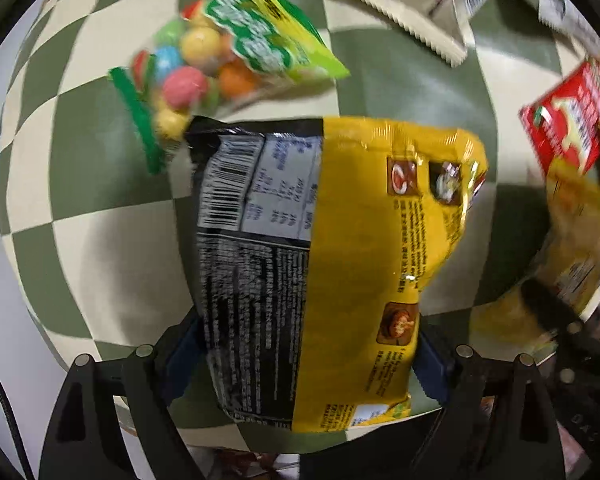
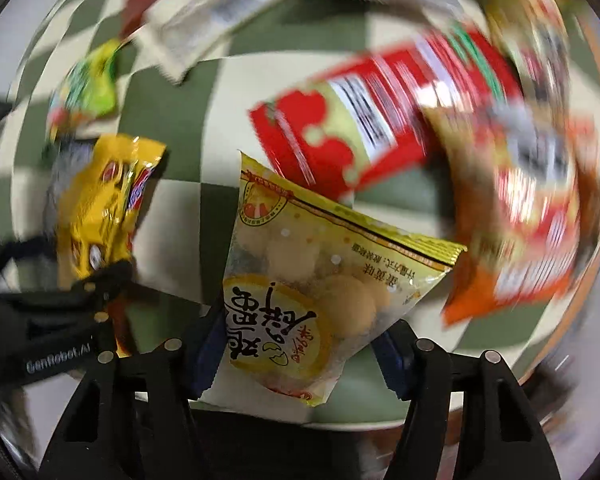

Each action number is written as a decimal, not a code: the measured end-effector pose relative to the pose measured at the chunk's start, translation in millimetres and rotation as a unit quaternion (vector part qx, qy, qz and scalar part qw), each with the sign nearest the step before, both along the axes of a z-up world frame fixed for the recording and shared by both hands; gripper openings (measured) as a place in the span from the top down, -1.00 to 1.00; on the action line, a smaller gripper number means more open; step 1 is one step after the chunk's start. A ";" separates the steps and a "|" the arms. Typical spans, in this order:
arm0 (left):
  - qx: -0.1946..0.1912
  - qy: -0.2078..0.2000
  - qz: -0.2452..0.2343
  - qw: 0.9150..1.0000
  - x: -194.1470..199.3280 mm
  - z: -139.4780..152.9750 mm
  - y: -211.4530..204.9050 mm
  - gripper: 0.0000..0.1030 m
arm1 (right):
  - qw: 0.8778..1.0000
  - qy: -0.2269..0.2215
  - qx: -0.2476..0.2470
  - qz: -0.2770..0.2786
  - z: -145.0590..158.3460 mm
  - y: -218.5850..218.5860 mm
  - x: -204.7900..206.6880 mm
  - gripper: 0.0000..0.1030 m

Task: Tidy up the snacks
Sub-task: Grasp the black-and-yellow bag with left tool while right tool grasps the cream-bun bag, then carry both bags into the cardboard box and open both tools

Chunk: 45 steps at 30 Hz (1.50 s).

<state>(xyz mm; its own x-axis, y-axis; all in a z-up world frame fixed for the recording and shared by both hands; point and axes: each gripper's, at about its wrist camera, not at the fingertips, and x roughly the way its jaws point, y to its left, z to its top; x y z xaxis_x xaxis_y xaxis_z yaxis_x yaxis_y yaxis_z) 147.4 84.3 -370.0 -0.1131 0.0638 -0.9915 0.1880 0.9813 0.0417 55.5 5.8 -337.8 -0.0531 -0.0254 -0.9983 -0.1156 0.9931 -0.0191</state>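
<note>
A yellow and black snack bag (image 1: 332, 264) stands between the blue pads of my left gripper (image 1: 308, 356), which press on its two sides. In the right wrist view the same bag (image 2: 96, 216) and the left gripper (image 2: 60, 312) show blurred at the left. My right gripper (image 2: 300, 356) points down at a pale yellow bag of round biscuits (image 2: 320, 280); its pads touch the bag's left and right edges. The right gripper (image 1: 560, 320) with that bag (image 1: 576, 232) appears at the right edge of the left wrist view.
On the green and cream chequered tablecloth (image 1: 100, 160) lie a green bag of coloured candy balls (image 1: 220, 60), beige packets (image 1: 400, 12), a red bag (image 2: 360, 120) and an orange-red bag (image 2: 532, 220). The table's rim (image 2: 598, 240) curves at the right.
</note>
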 end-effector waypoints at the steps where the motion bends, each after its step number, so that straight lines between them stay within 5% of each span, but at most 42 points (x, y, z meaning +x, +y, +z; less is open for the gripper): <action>1: -0.001 -0.005 0.006 1.000 -2.2 -3.2 0.7 -0.71 | 1.000 -0.006 -0.009 0.023 1.9 3.6 2.1 -0.33; 4: -0.012 -0.022 0.057 0.998 -7.7 -1.6 12.2 -0.70 | 0.999 -0.018 -0.018 0.034 7.3 3.7 3.4 -0.47; 8: -0.037 -0.023 0.147 0.988 -16.9 -9.7 36.5 -0.70 | 1.000 -0.019 0.015 -0.018 13.4 -10.7 -5.0 -0.51; 19: -0.022 0.004 0.086 0.996 -27.3 -56.3 38.6 -0.78 | 0.985 -0.025 0.053 -0.160 -8.9 -58.6 -9.2 -0.49; 24: -0.023 -0.003 0.084 0.996 -34.8 -61.0 48.1 -0.78 | 0.995 -0.032 0.015 -0.089 -8.5 -39.8 -2.4 -0.16; 27: -0.024 -0.003 0.079 0.997 -29.9 -52.1 39.4 -0.78 | 0.998 -0.029 -0.002 -0.047 -9.1 -34.4 -5.9 -0.18; 30: -0.024 -0.004 0.079 0.997 -30.7 -57.4 39.1 -0.78 | 0.997 -0.028 0.014 -0.066 -16.5 -40.4 -3.7 -0.28; 33: -0.026 -0.006 0.079 0.997 -34.0 -47.9 38.5 -0.78 | 0.996 -0.032 0.018 -0.080 -26.6 -30.6 -3.9 -0.32; 38: -0.023 -0.027 0.076 0.996 -48.3 10.4 29.9 -0.68 | 0.995 -0.041 0.012 -0.095 -26.5 -34.7 -0.2 -0.18; 45: -0.023 -0.048 0.083 0.995 -69.1 31.7 30.3 -0.68 | 0.994 -0.056 0.027 -0.095 -10.4 -42.5 -18.7 -0.02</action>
